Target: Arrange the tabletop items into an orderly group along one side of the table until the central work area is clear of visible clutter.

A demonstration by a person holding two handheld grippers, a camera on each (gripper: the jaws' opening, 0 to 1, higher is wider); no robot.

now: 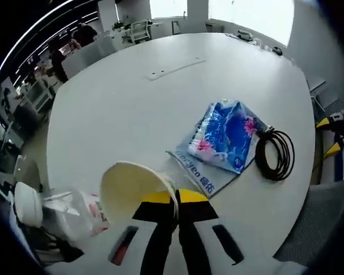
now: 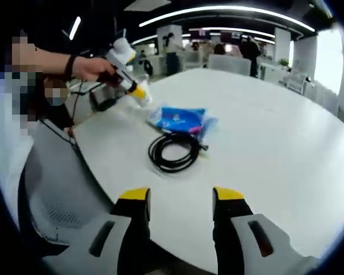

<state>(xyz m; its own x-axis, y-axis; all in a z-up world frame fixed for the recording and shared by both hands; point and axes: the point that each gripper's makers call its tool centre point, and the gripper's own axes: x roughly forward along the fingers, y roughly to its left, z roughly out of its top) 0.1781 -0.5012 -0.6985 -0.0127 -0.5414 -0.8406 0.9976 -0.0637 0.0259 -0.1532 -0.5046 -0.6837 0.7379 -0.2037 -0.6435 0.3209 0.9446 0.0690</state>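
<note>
Step in hand: paper cup (image 1: 132,189) is carried, rim clamped in closed left gripper (image 1: 176,201).
Right gripper (image 2: 180,197): held apart, nothing gripped.
Next move: cup to be set beside tissue pack (image 1: 228,134) and cable (image 1: 274,153).

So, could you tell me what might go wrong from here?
The left gripper pinches only the rim of the paper cup, which could crush or slip. The coiled black cable lies near the table edge and might slide off if nudged. The open right gripper holds nothing.
</note>
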